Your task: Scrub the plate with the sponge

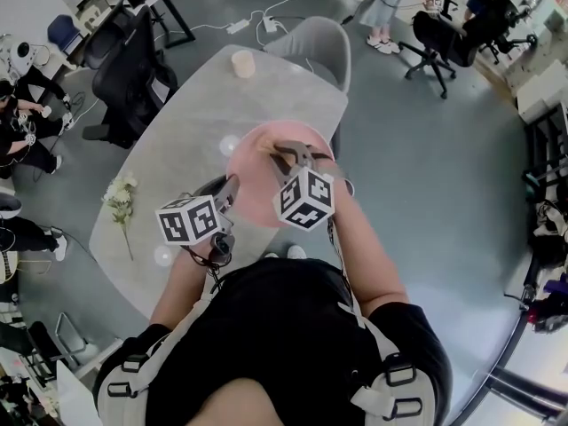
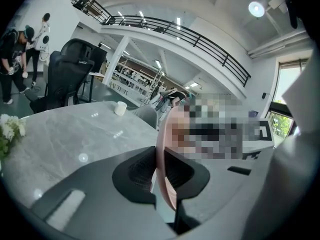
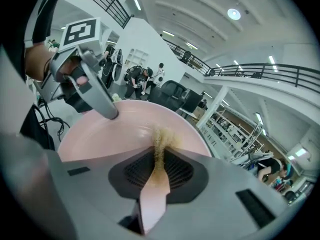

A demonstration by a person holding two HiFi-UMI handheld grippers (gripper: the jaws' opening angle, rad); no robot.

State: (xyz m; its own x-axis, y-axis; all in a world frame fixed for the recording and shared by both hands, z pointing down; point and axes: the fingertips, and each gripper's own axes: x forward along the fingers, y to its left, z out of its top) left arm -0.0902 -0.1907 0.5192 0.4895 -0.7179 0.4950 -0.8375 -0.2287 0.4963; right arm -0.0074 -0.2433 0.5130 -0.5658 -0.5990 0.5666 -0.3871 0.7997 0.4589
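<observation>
A pink plate (image 1: 253, 180) is held up above the grey table's near end. My left gripper (image 1: 232, 190) is shut on its left rim; in the left gripper view the plate (image 2: 164, 149) stands edge-on between the dark pads (image 2: 137, 176). My right gripper (image 1: 286, 155) reaches over the plate from the right, shut on a thin yellow-brown sponge (image 3: 160, 146). The sponge's frayed tip rests against the plate's inner face (image 3: 110, 134). In the right gripper view the left gripper's fingers (image 3: 102, 104) clamp the plate's far rim.
The oval grey table (image 1: 177, 140) carries a white cup (image 1: 243, 63) at its far end and a sprig of white flowers (image 1: 120, 198) at its left edge. A grey chair (image 1: 311, 43) and a black office chair (image 1: 133, 69) stand by it. People sit at the left.
</observation>
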